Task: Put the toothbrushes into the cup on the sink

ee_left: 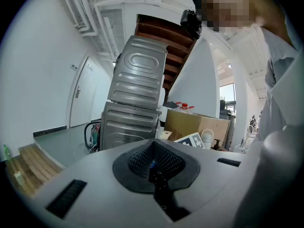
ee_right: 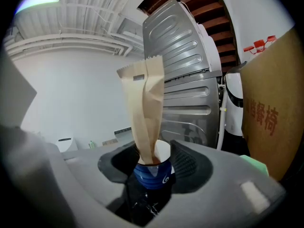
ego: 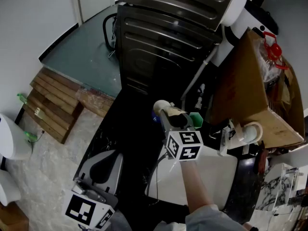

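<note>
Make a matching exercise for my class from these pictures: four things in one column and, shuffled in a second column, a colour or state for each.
Things
1. cup
2. paper packet
3. cardboard box
4. left tool

Descriptions
A. jaws together
B. blue outside, white inside
C. stands in the cup, top sticking out
D. brown, with red characters on its side

Pairs: 1-B, 2-C, 3-D, 4-A
</note>
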`<state>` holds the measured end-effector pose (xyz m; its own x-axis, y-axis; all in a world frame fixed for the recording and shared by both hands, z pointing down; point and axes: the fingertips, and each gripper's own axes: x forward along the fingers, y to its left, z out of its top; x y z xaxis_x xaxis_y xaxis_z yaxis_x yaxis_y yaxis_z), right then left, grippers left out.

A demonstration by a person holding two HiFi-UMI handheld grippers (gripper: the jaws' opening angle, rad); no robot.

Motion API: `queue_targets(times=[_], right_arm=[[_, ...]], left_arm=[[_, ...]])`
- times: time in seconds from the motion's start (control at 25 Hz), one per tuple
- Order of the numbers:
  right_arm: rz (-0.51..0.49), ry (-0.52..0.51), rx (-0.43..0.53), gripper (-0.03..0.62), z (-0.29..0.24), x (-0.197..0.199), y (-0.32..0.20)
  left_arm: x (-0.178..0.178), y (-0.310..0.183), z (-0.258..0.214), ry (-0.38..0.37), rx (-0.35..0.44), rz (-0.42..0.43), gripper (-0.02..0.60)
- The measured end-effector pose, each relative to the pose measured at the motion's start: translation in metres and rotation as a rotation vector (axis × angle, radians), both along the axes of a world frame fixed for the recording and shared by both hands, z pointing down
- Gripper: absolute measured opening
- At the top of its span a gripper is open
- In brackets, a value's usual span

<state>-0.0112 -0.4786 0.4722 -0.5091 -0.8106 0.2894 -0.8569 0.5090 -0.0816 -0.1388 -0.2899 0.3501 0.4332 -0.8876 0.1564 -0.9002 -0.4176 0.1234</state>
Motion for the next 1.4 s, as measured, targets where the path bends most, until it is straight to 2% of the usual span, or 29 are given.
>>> queue_targets(times=[0.12,0.48,0.68,0.88,1.0,1.4], right_arm=[[-0.002,-0.005,-0.001,0.219,0.000,0.001,0.004],[0.046,-0.035,0.006,0.219,-0.008,0.013,0.022],[0.025,-0.067,0.004,0.209,-0.013,0.014,0.040],[0.060,-0.095,0.037,0.029,-0.031,0.017,0.061],[0.073,-0.115,0.077,0.008,-0.052,0.016,0.077],[0.139,-0.125,0.217,0.003,-0.123,0.008,0.149]], left_arm=[[0.002,0.000,0.001,0.002,0.000,0.010,0.003],[0.008,0.002,-0.002,0.012,0.007,0.055,0.003],[0.011,0.006,-0.003,0.019,0.014,0.083,0.003],[0.008,0.012,-0.008,0.029,0.028,0.111,0.003],[0.007,0.017,-0.012,0.037,0.042,0.131,0.003],[0.009,0.040,-0.031,0.060,0.089,0.222,0.003]])
